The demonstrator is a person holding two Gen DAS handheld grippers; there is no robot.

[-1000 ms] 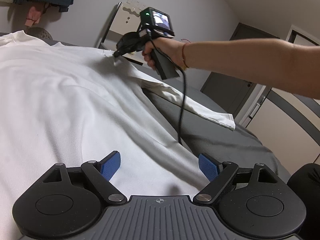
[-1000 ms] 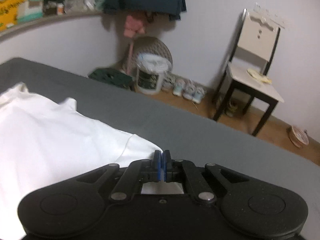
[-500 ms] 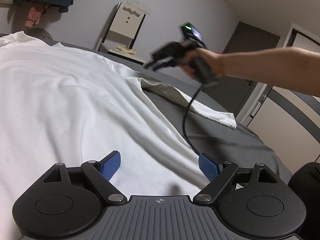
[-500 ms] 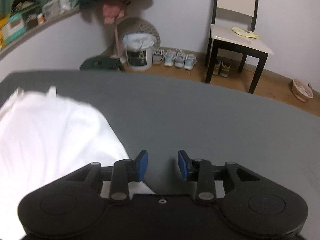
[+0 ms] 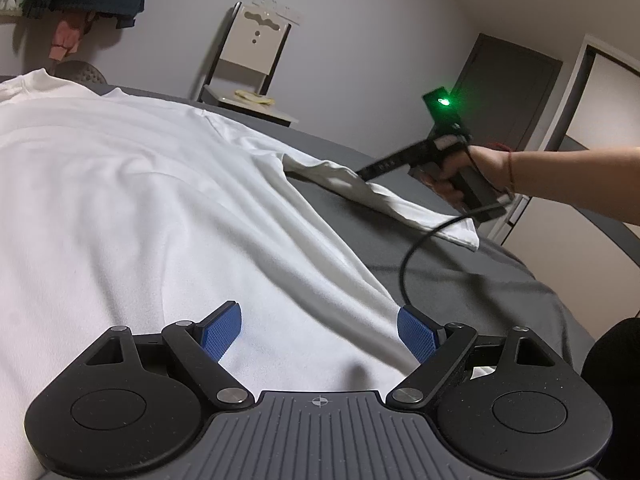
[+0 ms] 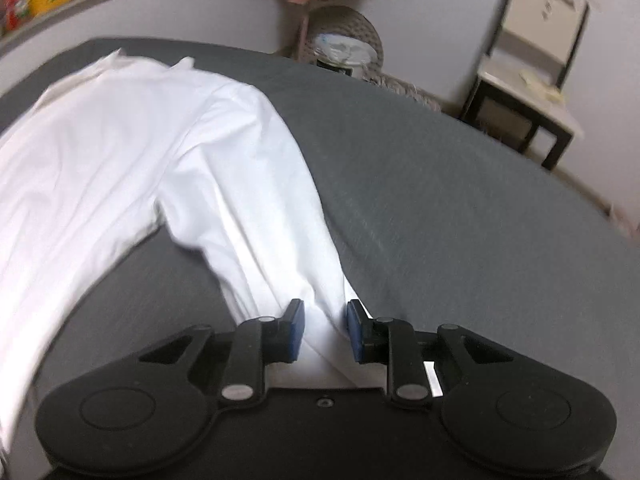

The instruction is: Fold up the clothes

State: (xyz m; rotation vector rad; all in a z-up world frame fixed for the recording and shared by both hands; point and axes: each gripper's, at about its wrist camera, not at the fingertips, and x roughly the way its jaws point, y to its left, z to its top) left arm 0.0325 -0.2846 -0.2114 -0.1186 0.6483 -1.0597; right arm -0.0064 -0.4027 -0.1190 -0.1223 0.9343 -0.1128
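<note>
Your right gripper (image 6: pixel 323 328) had dropped from the shoulder to the sleeve (image 6: pixel 280 240), fingers part-open astride it, gripping nothing; close next, then fold inward. Left gripper (image 5: pixel 320 330) hovered wide open, empty.

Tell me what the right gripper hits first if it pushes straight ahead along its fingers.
Probably the long white cloth sleeve: it already lies between the open right gripper and runs forward. How high the gripper sits above it is unclear.

You have one white shirt (image 5: pixel 132 184) spread on one grey bed (image 6: pixel 460 208), and two grippers: the left gripper (image 5: pixel 319 330) and the right gripper (image 6: pixel 325 330). Behind them you can count one chair (image 5: pixel 250 66), one wicker basket (image 6: pixel 344 36) and one dark door (image 5: pixel 508 92)
</note>
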